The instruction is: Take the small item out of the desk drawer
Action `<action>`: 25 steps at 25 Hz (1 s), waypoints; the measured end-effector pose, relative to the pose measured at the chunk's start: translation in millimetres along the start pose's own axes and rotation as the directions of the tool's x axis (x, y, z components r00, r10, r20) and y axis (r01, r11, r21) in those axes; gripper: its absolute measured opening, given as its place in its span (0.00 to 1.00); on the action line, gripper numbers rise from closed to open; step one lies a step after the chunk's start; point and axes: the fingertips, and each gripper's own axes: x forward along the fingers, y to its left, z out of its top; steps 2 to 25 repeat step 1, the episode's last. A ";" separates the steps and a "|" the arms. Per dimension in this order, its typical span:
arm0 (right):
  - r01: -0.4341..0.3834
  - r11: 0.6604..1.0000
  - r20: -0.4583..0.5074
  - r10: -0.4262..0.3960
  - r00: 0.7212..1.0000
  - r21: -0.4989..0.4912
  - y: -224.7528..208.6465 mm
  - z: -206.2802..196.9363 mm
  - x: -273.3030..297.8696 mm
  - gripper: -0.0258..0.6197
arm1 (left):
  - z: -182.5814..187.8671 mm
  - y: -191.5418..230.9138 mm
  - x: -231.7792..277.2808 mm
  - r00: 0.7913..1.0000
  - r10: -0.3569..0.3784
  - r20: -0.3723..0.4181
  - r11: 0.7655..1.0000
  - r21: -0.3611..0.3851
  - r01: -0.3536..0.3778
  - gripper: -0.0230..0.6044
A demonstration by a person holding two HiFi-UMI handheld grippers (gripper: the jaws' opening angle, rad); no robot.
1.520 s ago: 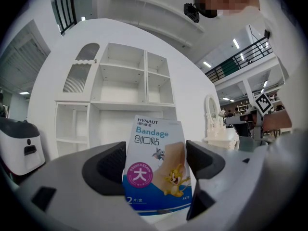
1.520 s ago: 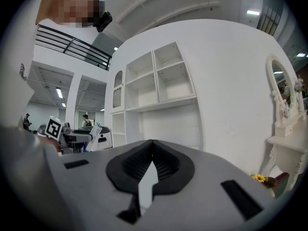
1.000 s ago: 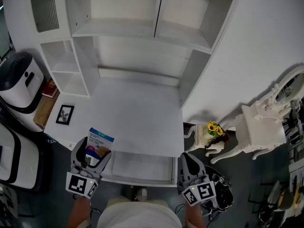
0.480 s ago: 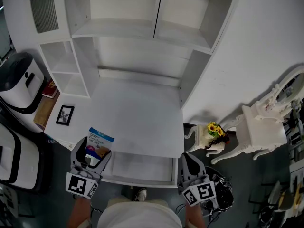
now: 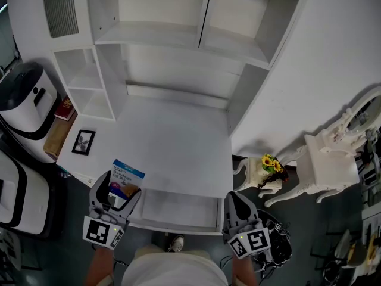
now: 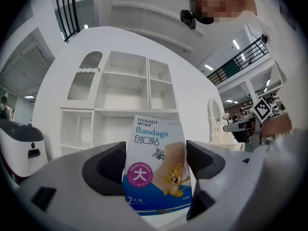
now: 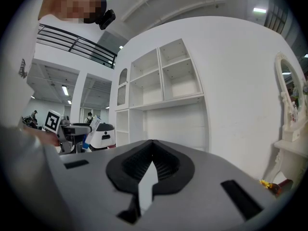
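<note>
My left gripper (image 5: 115,190) is shut on a flat blue-and-white bandage packet (image 5: 126,176), held upright above the desk's front left corner. In the left gripper view the packet (image 6: 155,163) stands between the two dark pads (image 6: 108,170), with cartoon print facing the camera. The desk drawer (image 5: 178,208) is pulled open below the desk's front edge, and its inside looks bare white. My right gripper (image 5: 236,206) hangs at the drawer's right end. Its jaws are pressed together with nothing between them, as the right gripper view (image 7: 152,165) shows.
A white desk (image 5: 172,139) with a shelf hutch (image 5: 196,37) fills the middle. A small framed picture (image 5: 83,142) lies at the desk's left. A white appliance (image 5: 24,97) stands further left. A low stand with yellow flowers (image 5: 269,162) and an ornate white table (image 5: 328,162) are at the right.
</note>
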 end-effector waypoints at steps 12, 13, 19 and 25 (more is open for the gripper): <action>0.000 1.000 -0.001 0.000 1.000 0.000 1.5 -0.9 0.7 0.05 | -0.8 1.0 -0.8 1.000 -0.001 0.000 1.000 0.000 0.001 0.67; 0.000 1.000 -0.001 0.000 1.000 0.000 1.5 -0.9 0.7 0.05 | -0.8 1.0 -0.8 1.000 -0.001 0.000 1.000 0.000 0.001 0.67; 0.000 1.000 -0.001 0.000 1.000 0.000 1.5 -0.9 0.7 0.05 | -0.8 1.0 -0.8 1.000 -0.001 0.000 1.000 0.000 0.001 0.67; 0.000 1.000 -0.001 0.000 1.000 0.000 1.5 -0.9 0.7 0.05 | -0.8 1.0 -0.8 1.000 -0.001 0.000 1.000 0.000 0.001 0.67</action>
